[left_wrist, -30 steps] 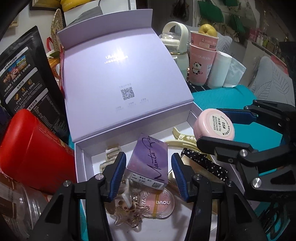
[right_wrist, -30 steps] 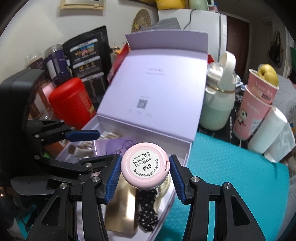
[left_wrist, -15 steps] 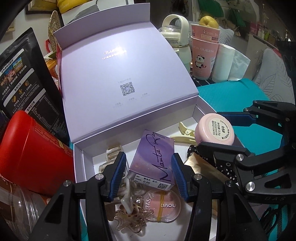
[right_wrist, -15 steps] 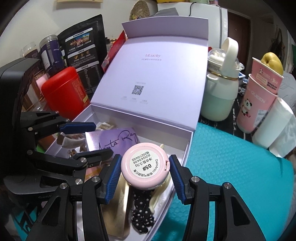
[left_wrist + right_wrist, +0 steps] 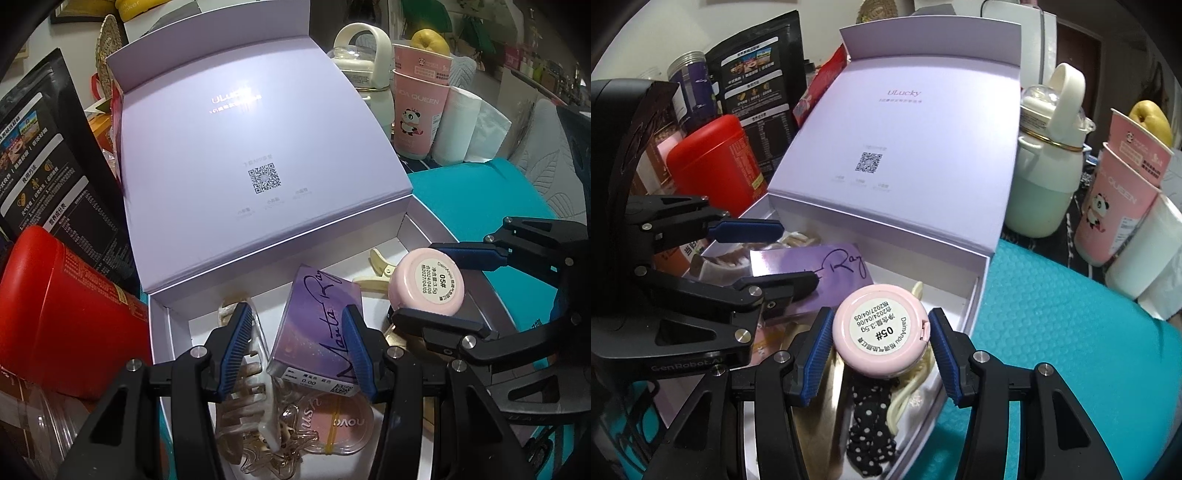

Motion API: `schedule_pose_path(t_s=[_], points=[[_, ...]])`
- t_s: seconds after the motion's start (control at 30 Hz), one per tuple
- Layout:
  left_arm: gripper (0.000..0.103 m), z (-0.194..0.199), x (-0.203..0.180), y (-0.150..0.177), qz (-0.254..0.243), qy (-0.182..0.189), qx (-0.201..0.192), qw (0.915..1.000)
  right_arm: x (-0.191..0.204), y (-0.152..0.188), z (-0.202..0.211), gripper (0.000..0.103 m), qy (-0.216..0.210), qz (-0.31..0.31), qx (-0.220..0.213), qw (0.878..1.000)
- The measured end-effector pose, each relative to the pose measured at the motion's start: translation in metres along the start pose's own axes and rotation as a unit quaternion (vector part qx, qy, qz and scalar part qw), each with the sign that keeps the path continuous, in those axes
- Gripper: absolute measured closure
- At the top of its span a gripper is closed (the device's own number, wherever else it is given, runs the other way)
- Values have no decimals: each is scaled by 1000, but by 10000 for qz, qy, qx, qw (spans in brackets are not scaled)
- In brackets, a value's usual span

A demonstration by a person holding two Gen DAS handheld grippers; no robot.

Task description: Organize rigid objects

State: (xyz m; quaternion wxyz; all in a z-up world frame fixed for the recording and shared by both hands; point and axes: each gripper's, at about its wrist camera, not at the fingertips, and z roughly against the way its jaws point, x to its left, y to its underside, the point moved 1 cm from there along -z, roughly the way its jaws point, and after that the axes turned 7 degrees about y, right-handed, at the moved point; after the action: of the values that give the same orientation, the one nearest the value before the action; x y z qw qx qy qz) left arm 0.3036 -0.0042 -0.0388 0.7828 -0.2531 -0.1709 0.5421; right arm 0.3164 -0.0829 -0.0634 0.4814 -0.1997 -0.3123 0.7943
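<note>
As both hands sank a little over the last second, the open lavender box (image 5: 258,155) loomed larger, so each item looked close to being set inside. The right gripper (image 5: 877,349) stayed clamped on the round pink compact (image 5: 881,334), a smooth hard disc with a white label, hovering over the box's 3 o'clock side above a spotted fabric band (image 5: 868,424). The left gripper (image 5: 299,349) had its jaws half apart, one pad against the glossy purple carton (image 5: 317,325); a firm hold I couldn't confirm. At 6 o'clock lay a ribbed translucent claw clip (image 5: 251,402).
</note>
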Motion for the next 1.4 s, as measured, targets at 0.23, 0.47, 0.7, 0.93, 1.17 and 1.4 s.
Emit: schedule_pose_path(t_s=[0.23,0.47,0.7,0.93,1.17,1.4], points=[[53,2,7,0,236,56,-77,9997,0,2,-5,51,-28,-4,-15,10000],[53,9,4,2,241,-43,-177,9995,-1,2,6,40,131,2,-118,9998],[53,14,-2,2,276,32,-156,9995,-8,2,22,40,268,-134,-189,9994],[45,19,-3,7,409,15,-90,9991,-10,7,40,40,462,-192,-208,9985],[23,35,-1,8,537,-45,-303,9981,-6,4,63,39,496,-281,-231,9981],[23,53,-1,11,561,-153,-388,9976,1,1,82,31,548,-281,-312,9976]])
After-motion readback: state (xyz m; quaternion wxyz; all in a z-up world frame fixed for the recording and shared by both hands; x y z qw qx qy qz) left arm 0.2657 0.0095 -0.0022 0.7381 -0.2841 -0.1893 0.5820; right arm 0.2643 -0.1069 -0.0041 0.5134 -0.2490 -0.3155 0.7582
